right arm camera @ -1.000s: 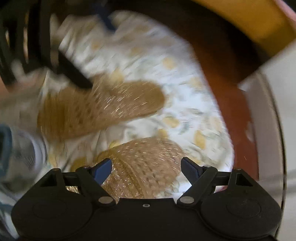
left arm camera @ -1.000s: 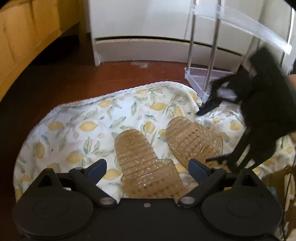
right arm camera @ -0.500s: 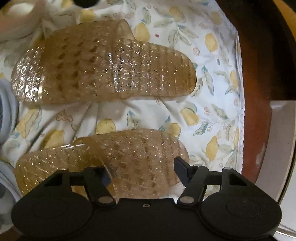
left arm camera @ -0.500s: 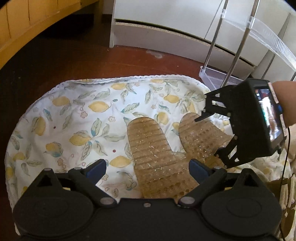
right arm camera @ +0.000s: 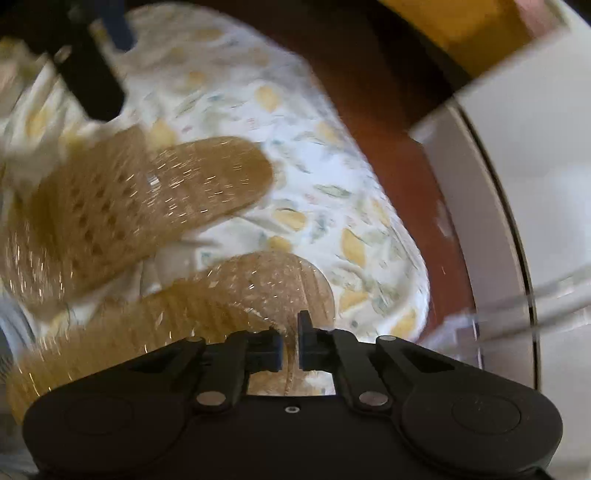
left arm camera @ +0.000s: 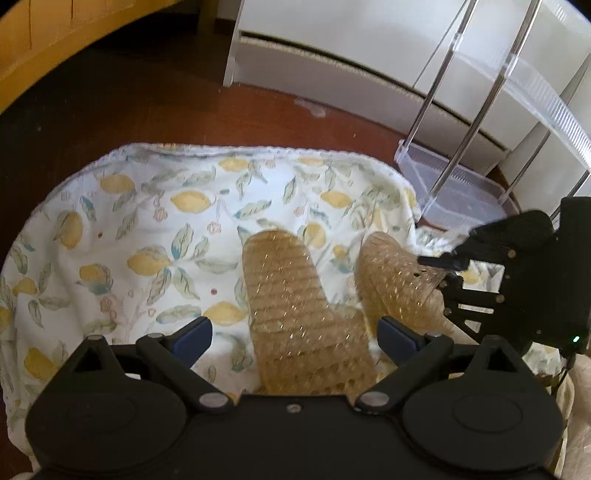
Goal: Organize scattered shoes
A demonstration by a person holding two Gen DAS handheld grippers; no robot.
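Amber, see-through plastic caught the light: two slippers lay on a lemon-print cloth (left arm camera: 155,221) spread over the dark red floor (left arm camera: 147,110). The left slipper (left arm camera: 295,314) rested flat, its toe pointing away toward a white cabinet (left arm camera: 332,66). The left hand-held gripper (left arm camera: 293,338) hung low over its strap end, fingers spread wide on either side and touching nothing. The right slipper (left arm camera: 395,280) sat just beside its mate, and the right hand-held gripper (right arm camera: 290,349) had clenched on its strap, the two blue pads nearly meeting with only the thin amber band pinched between them. In the left wrist view that same gripper (left arm camera: 443,271) showed as a black frame reaching in from the right edge, its tips at the slipper's upper. The right wrist view was blurred, so I could not tell whether the right slipper (right arm camera: 236,295) was off the cloth or not. A clear plastic rack (left arm camera: 454,192) on thin metal posts stood on the floor just past the cloth's far right corner, in front of the cabinet. Yellow wooden furniture (left arm camera: 55,33) showed at the far left.
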